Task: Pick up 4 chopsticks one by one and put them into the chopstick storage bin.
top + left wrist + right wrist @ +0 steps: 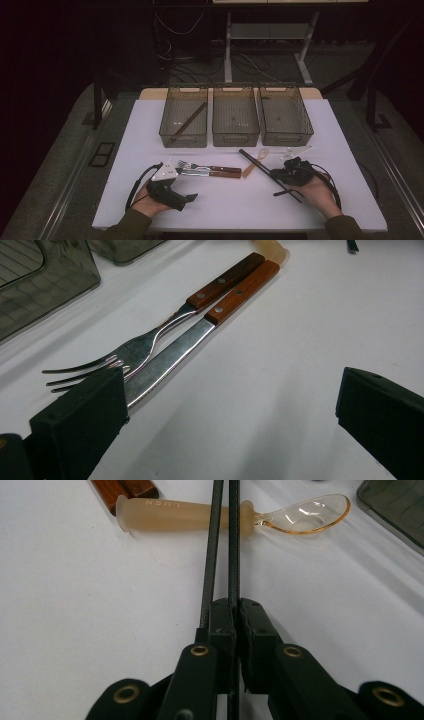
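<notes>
Left gripper (176, 171) jaws apart, one over fork (125, 352) and knife (170, 357) tips on the table | right gripper (280, 172) clamped on black chopsticks (222, 545) crossing the amber spoon (235, 515) | I'd lift straight up, keep both sticks pinched, clear the spoon, then carry to a bin (285, 131).
</notes>
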Available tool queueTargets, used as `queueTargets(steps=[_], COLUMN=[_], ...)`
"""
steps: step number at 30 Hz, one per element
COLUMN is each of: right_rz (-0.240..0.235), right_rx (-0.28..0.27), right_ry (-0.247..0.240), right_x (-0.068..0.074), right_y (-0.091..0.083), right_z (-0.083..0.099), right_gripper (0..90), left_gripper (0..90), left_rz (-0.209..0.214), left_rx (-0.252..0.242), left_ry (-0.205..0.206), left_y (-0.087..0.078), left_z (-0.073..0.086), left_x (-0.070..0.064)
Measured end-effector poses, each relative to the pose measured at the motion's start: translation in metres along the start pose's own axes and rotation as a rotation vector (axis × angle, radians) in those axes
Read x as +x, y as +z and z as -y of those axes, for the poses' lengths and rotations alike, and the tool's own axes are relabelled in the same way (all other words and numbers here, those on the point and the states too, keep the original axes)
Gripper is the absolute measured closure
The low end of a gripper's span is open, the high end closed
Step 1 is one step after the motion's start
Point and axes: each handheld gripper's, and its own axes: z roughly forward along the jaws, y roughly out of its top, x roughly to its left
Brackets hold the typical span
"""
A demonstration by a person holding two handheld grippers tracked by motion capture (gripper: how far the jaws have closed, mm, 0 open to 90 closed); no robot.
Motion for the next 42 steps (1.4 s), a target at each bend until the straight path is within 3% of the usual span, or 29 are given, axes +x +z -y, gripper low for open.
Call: queueTargets(steps=[10, 27, 42], right_rz=[0.01, -0.034, -0.053], right_rx=[-0.005, -0.073, -0.182], right_ry=[0.016, 0.037, 0.071], right_x=[-0.004, -0.003, -0.002], right_y=[-0.004, -0.022, -0.032], right_z=[0.0, -0.007, -0.031], right_gripper=[85.7, 85.7, 85.8], left_gripper=[0.0, 0.0, 0.0], left_rz=[0.005, 0.002, 0.0], left_rx=[-0.002, -0.01, -0.021], left_ry=[0.002, -0.005, -0.019], left_y=[0.0, 0.0, 0.001], left_z=[0.0, 0.0, 0.0], left_x=[0.0, -0.001, -0.003])
